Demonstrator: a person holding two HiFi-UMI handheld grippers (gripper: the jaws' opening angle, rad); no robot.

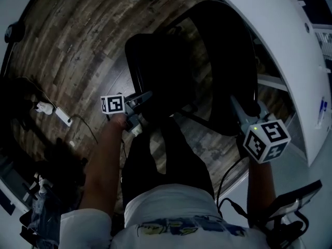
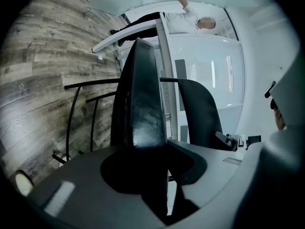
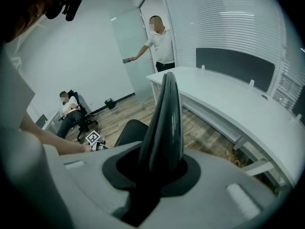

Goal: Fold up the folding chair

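- Black hard panels and thin metal tubes make up the folding chair [image 1: 218,61]. It stands on the grey-brown wooden floor [image 1: 78,45], just beside the long white curved counter [image 1: 290,61].
- The left gripper [image 1: 145,98] has its jaws clamped on the edge of the chair's flat black seat [image 2: 143,104].
- The right gripper [image 1: 248,109] has its jaws clamped on the rim of the chair's curved black back [image 3: 164,123].
- The seat and the back stand apart, so the chair is not folded flat yet.
- A small white power strip [image 1: 63,117] lies on the floor at the left, well apart from the chair.
- In the right gripper view, a person in a white shirt [image 3: 161,44] stands by a glass door far off.
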